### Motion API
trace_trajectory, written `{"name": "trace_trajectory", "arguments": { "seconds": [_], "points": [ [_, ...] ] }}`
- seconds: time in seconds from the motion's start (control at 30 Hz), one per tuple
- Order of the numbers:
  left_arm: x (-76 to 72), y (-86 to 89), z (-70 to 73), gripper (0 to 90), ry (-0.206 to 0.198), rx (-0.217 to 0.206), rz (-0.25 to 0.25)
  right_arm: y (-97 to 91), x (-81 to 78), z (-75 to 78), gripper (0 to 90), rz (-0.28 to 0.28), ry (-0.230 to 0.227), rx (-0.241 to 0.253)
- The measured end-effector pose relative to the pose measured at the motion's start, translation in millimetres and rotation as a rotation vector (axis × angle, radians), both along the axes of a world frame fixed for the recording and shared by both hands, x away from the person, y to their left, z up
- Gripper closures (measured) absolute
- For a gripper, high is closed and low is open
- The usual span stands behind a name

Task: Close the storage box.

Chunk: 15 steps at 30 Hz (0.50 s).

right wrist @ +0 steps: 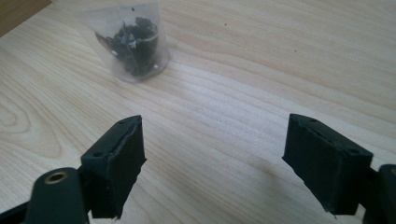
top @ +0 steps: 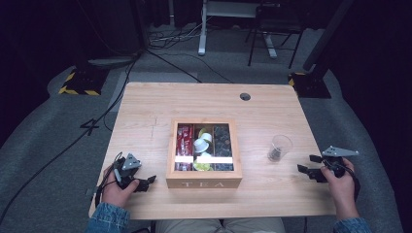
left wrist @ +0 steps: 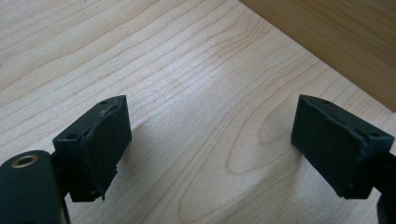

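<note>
A wooden tea box (top: 204,183) marked TEA stands at the table's middle, its compartments holding red packets (top: 184,138), white and yellow capsules (top: 202,144) and dark packets (top: 222,141). A clear plastic cup (top: 280,147) with dark tea in its bottom stands right of the box; the right gripper view has the cup (right wrist: 133,42) ahead and to the left. My left gripper (top: 147,182) rests open on the table just left of the box, whose side (left wrist: 336,37) crosses the upper right corner of the left gripper view. My right gripper (top: 307,163) is open, right of the cup, nothing between its jaws.
The light wooden table (top: 145,107) has a round cable hole (top: 245,96) near its far edge. Bare wood lies around the box. Beyond the table are grey carpet, black cables, stand bases with yellow-black tape (top: 77,83) and chair legs.
</note>
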<state>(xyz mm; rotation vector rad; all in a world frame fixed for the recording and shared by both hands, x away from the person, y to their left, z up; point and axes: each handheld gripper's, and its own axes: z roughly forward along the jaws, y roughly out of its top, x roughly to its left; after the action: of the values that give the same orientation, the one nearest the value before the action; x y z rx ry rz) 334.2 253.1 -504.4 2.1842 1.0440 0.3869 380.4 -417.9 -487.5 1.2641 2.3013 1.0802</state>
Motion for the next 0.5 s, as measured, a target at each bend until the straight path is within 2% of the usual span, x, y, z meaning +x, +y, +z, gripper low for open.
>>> {"name": "trace_trajectory", "arguments": {
  "seconds": [0.13,0.27,0.33,0.4,0.43,0.5],
  "points": [
    [0.0,0.0,0.0,12.6,0.000,0.000,0.000,1.3,0.9,-8.5,20.0,0.009,0.022,-0.007],
    [0.3,0.0,0.0,12.4,0.000,0.002,-0.001,4.0,0.6,-12.2,16.3,0.015,0.001,-0.016],
    [0.2,-0.2,0.0,12.3,-0.001,0.002,0.000,5.8,-0.8,-14.7,15.4,-0.005,-0.018,-0.009],
    [0.2,-0.3,-0.1,12.2,-0.001,0.003,0.000,9.1,-1.4,-15.6,14.9,-0.009,-0.034,-0.039],
    [0.0,-0.5,-0.3,12.1,-0.003,0.002,0.005,12.5,-2.3,-16.0,13.4,-0.001,-0.046,-0.080],
    [-0.5,-0.9,-0.2,11.9,-0.004,0.004,0.012,13.8,-2.2,-16.2,12.9,-0.005,-0.048,-0.084]
  ]
}}
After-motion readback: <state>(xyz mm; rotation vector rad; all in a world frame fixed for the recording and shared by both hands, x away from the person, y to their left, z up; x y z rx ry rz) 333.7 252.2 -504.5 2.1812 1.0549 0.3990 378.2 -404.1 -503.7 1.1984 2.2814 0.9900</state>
